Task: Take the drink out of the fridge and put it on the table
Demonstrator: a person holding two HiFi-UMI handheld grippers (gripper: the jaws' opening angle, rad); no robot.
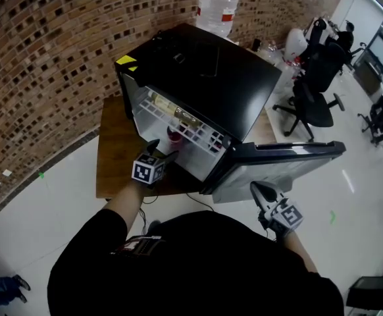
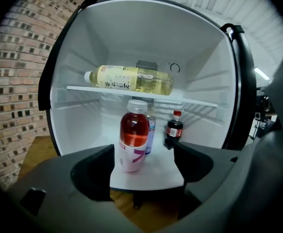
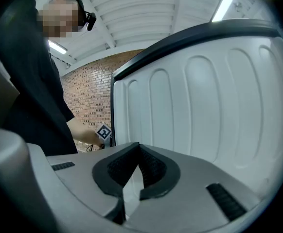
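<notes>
Drinks stand in the open fridge (image 2: 83, 47). The red drink bottle (image 2: 133, 142) is at the front, in the middle of the left gripper view. The left gripper (image 2: 144, 152) has its jaws wide, and they are not squeezing the bottle. The bottle is closer to the jaw on the left of the frame, so that jaw may bump it over, or push it into the can (image 2: 151, 134) and small cola bottle (image 2: 174, 130) just behind. The right gripper (image 3: 132, 178) has its jaws together on nothing, near the fridge door (image 3: 219, 101).
</notes>
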